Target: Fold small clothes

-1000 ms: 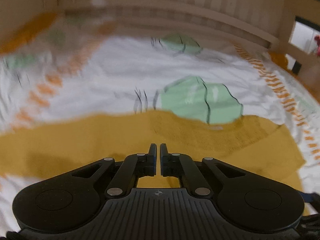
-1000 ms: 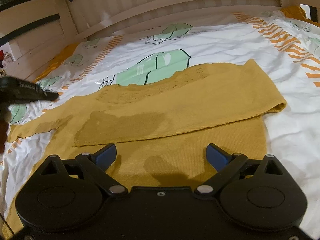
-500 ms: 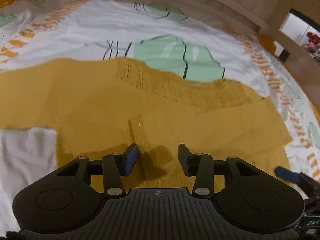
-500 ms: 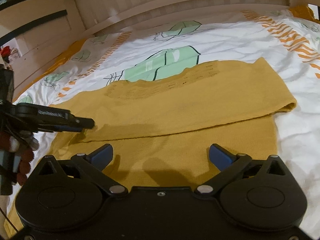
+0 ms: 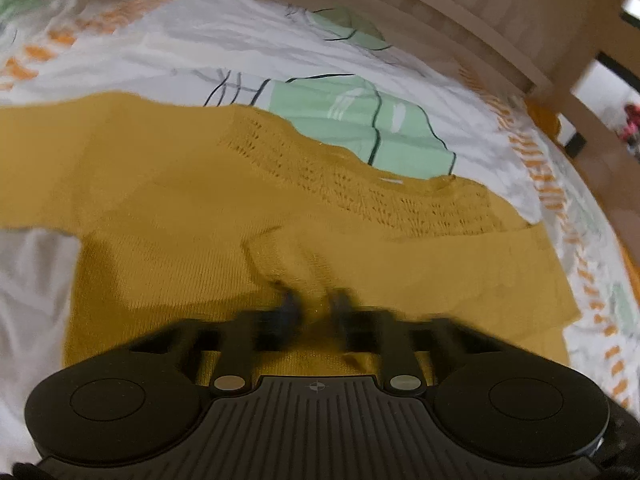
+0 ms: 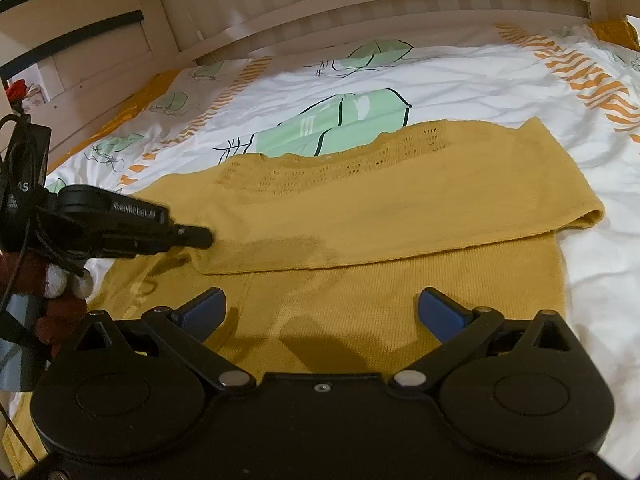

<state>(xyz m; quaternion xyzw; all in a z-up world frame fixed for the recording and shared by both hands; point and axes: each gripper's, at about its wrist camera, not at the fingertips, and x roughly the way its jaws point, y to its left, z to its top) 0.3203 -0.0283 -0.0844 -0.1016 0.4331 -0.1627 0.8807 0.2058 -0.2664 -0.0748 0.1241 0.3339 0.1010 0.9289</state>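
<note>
My left claw is pressed down onto a mustard-yellow knit top that lies spread on the bedsheet. Its jaws are closing at this moment and appear blurred; a small ridge of the yellow knit stands bunched between the fingertips, at the corner where a folded-over panel of the top ends. Ahead of this claw runs the openwork neckline band of the top, and beyond that a green leaf print on the sheet. To the claw's left, bare white sheet shows beside the top's edge.

My right claw hovers low over the near hem of the same top, jaws spread wide, with nothing between the blue pads; only flat yellow knit lies under the gap. Just ahead of it runs the long edge of the folded-over panel, whose rounded fold ends ahead and to the right. Ahead and to the left, the left claw is seen from the side, its tip touching the panel's left corner, with a gloved hand behind it. A slatted wooden bed rail closes the far side.
</note>
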